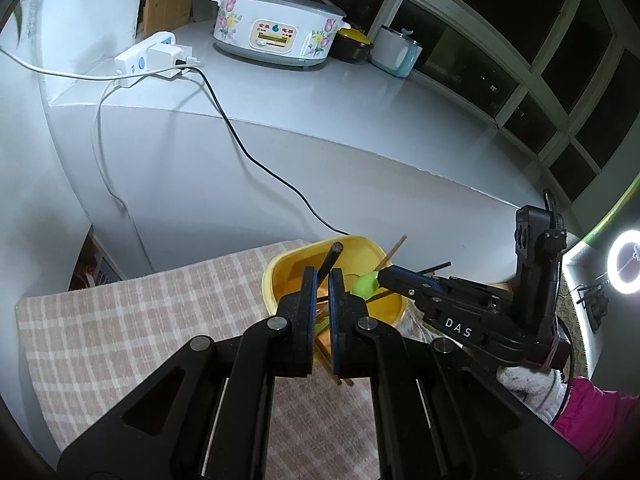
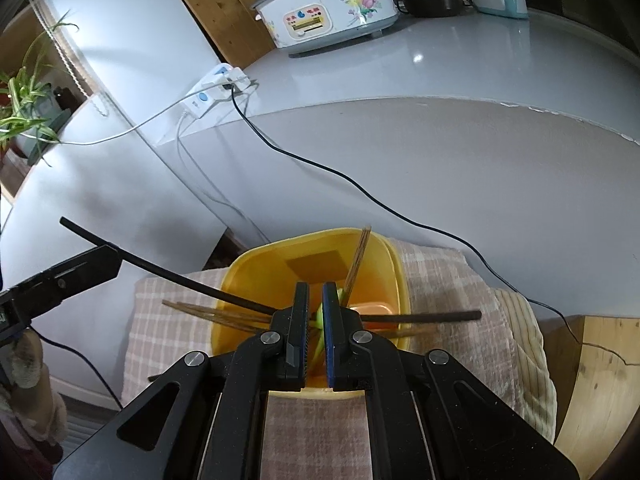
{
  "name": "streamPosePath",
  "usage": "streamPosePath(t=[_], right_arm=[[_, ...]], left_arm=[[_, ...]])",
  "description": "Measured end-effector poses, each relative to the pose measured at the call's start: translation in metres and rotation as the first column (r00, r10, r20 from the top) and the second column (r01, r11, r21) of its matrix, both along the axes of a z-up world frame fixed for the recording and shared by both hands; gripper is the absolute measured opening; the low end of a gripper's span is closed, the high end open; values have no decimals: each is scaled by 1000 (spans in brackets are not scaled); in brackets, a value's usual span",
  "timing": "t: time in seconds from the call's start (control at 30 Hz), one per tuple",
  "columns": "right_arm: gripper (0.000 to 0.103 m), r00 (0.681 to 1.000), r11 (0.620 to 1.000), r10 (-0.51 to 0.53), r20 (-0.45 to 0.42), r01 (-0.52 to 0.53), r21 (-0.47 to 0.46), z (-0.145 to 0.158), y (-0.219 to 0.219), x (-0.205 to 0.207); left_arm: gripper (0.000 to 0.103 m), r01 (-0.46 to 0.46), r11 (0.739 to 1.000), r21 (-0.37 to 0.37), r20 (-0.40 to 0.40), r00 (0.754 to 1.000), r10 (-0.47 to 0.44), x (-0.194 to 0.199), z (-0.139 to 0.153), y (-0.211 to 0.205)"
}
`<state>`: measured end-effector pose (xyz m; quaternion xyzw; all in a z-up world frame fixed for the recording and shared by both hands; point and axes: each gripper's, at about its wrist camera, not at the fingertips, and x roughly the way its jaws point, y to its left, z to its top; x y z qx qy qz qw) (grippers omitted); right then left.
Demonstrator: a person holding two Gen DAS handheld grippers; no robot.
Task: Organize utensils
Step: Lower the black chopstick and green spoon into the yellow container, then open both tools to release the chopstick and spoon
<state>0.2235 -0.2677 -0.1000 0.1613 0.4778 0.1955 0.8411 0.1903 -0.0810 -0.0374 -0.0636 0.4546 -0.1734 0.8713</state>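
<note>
**Both grippers clamped on utensils over the yellow tub**

Left gripper (image 1: 323,280): jaws closed on a dark, thin chopstick (image 1: 330,258). Stick runs up and away out of the pads; in the right wrist view the same stick (image 2: 160,270) slants from upper left down toward the tub, with the left gripper's body at the left edge.

Right gripper (image 2: 315,300): jaws closed on a light-green plastic utensil (image 2: 319,314), a thin strip of it visible between the pads. From the left wrist view its rounded green end (image 1: 365,285) sits at the right gripper's tips (image 1: 386,276), above the tub's interior. Cannot tell whether it's a spoon or something else.

Yellow rectangular plastic tub (image 2: 248,272) sits on a beige-and-white checked cloth (image 2: 160,328). Several brown wooden chopsticks (image 2: 358,258) lean in it or lie across its rim at mixed angles; another dark stick (image 2: 436,316) lies across the right rim, sticking out over the cloth. A small orange dish-like piece (image 2: 372,308) is inside the tub, partly hidden.

Background: white counter (image 1: 320,92) with a floral electric cooker (image 1: 276,28), white power strip (image 1: 148,58), black cable (image 1: 240,144) trailing down toward the tub. White-gloved hand (image 1: 532,384) with pink sleeve holds the right gripper.
</note>
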Motion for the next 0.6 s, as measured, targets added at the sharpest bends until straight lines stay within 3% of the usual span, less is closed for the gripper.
streamPosePath(t=[0.2, 0.33, 0.6], right_arm=[[5, 1000, 1000, 10, 12, -10, 3, 10, 0, -13], [5, 1000, 1000, 9, 25, -9, 1, 18, -2, -22], [7, 998, 1000, -4, 56, 4, 5, 38, -9, -42]], left_arm=[[4, -8, 1000, 4, 0, 1000, 8, -11, 2, 5], [20, -16, 1000, 5, 12, 1000, 15, -19, 7, 7], [20, -19, 1000, -4, 37, 999, 20, -34, 20, 9]])
